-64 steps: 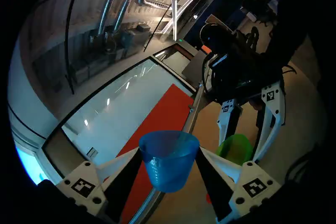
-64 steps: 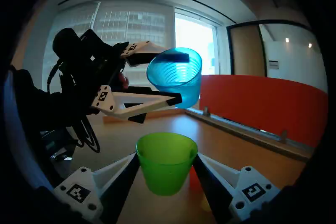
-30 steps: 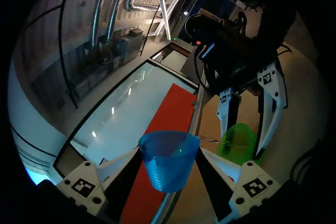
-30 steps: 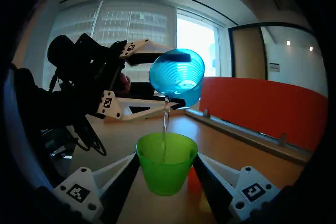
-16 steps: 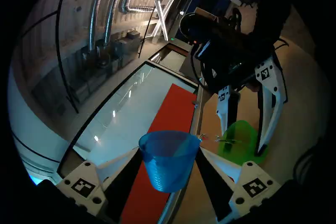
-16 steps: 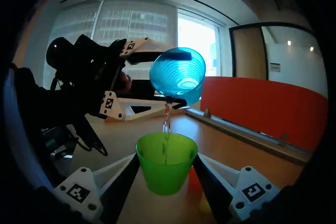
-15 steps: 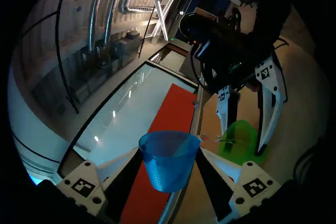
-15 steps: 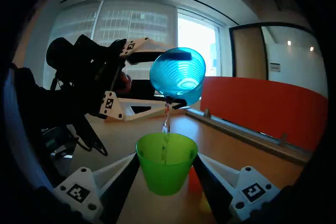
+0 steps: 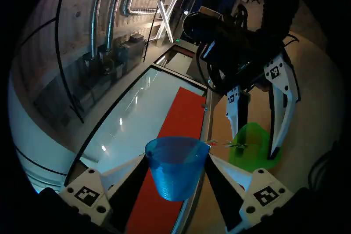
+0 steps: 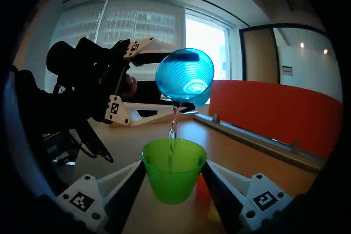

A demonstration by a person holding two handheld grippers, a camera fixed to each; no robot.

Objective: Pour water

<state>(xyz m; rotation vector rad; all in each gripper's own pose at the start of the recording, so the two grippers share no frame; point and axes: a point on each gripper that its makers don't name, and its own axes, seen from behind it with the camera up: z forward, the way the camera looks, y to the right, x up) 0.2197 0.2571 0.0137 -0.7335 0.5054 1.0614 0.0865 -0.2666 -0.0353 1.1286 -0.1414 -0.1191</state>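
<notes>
In the right gripper view my right gripper [image 10: 174, 177] is shut on an upright green cup [image 10: 174, 170]. Above it the left gripper [image 10: 175, 78] holds a blue cup [image 10: 185, 78] tipped over, its mouth facing the camera. A thin stream of water [image 10: 172, 128] falls from the blue cup's rim into the green cup. In the left gripper view my left gripper [image 9: 177, 174] is shut on the blue cup [image 9: 176, 172]; past it the right gripper [image 9: 256, 124] holds the green cup [image 9: 250, 146], with water [image 9: 223, 143] crossing between the two rims.
A wooden table [image 10: 245, 146] lies under both cups, edged by a metal rail and an orange partition [image 10: 281, 106]. Bright windows [image 10: 204, 45] are behind. A small orange object [image 10: 202, 188] sits on the table behind the green cup. A dark sleeve [image 10: 48, 106] holds the left gripper.
The blue cup has tipped further since 2.1 s ago, and water began to run into the green cup. The stream continues now, the green cup staying still.
</notes>
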